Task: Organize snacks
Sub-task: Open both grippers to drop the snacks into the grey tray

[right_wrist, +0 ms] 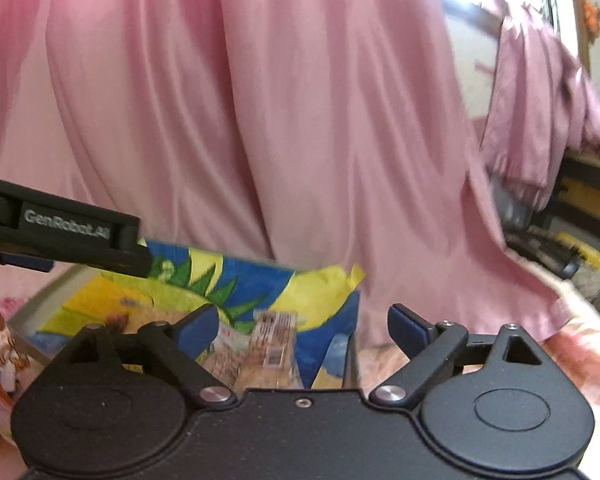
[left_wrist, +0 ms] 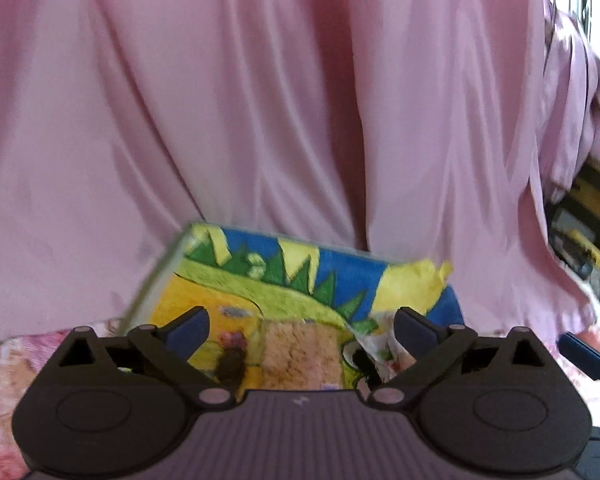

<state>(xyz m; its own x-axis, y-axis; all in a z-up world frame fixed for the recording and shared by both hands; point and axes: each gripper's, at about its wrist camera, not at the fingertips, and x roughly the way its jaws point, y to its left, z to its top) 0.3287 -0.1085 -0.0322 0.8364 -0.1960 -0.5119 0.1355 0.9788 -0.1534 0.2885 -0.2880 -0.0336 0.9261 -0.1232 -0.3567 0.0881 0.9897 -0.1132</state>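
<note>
Snack box low centre in both wrist views, both grippers spread with nothing gripped.

Colourful box (left_wrist: 284,292), painted blue, yellow and green, holds wrapped snack packets (right_wrist: 268,344) and sits on a pink floral cloth (left_wrist: 4,368); a pink curtain (left_wrist: 260,100) hangs behind at 12 o'clock. Left gripper (left_wrist: 300,332) jaws apart, box beyond them. Right gripper (right_wrist: 302,326) jaws apart; the left gripper's body enters that view at 9 o'clock, over the box rim.
</note>
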